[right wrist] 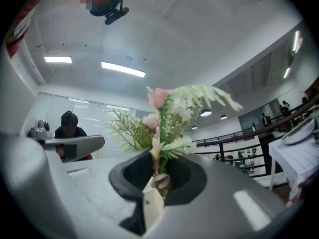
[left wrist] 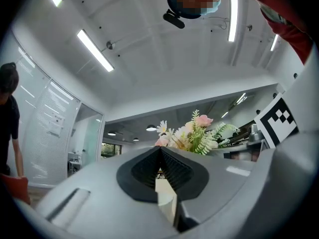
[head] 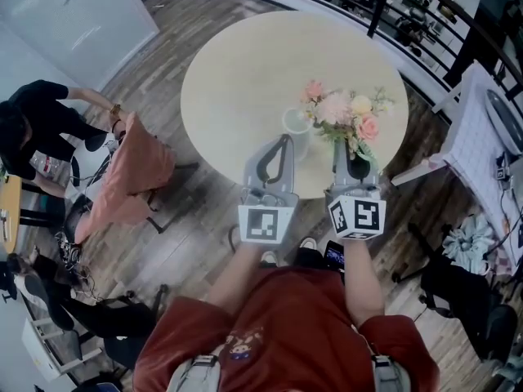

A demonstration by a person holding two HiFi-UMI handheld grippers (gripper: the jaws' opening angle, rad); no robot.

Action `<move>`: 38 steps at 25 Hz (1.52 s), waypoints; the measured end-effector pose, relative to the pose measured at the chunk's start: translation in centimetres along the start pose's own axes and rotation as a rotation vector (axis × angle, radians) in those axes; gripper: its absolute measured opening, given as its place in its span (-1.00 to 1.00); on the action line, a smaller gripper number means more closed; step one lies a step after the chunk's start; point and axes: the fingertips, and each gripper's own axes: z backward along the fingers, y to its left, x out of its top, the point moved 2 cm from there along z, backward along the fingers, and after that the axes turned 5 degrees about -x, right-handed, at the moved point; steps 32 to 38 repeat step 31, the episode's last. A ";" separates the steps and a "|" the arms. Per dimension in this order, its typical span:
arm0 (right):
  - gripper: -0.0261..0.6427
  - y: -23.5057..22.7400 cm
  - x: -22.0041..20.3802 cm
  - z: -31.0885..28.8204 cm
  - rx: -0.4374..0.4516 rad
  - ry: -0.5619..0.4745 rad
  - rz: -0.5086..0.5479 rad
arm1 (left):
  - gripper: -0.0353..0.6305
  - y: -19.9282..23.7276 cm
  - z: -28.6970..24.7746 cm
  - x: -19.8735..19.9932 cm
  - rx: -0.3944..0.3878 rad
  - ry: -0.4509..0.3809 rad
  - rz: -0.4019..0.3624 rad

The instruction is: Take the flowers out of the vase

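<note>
A bunch of pink, cream and yellow flowers [head: 343, 113] with green sprigs hangs over the round beige table [head: 237, 80], clear of the pale glass vase [head: 296, 123] to its left. My right gripper [head: 353, 155] is shut on the stems; in the right gripper view the flowers [right wrist: 172, 113] rise out from between the closed jaws of the right gripper [right wrist: 158, 159]. My left gripper [head: 283, 141] sits just in front of the vase, jaws together with nothing in them. In the left gripper view the left gripper [left wrist: 160, 149] is shut, and the flowers [left wrist: 192, 133] show beyond it.
A chair draped in orange cloth [head: 135, 166] stands left of the table, with a person in black [head: 37, 125] beside it. A white grid-topped table [head: 482, 137] is on the right. A black railing [head: 409, 6] runs behind.
</note>
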 end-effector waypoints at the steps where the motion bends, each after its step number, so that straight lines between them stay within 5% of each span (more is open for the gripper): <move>1: -0.78 0.0 -0.4 0.1 -0.003 0.013 0.000 | -0.88 -0.1 0.1 -0.1 0.000 0.003 0.001; 10: -0.78 0.2 -3.1 0.7 -0.022 0.095 -0.002 | -0.88 -0.3 0.2 -1.0 -0.010 0.017 0.002; 38: -0.78 -0.2 -3.7 0.9 -0.029 0.114 0.027 | -0.88 -0.9 0.2 -2.7 -0.021 0.039 -0.002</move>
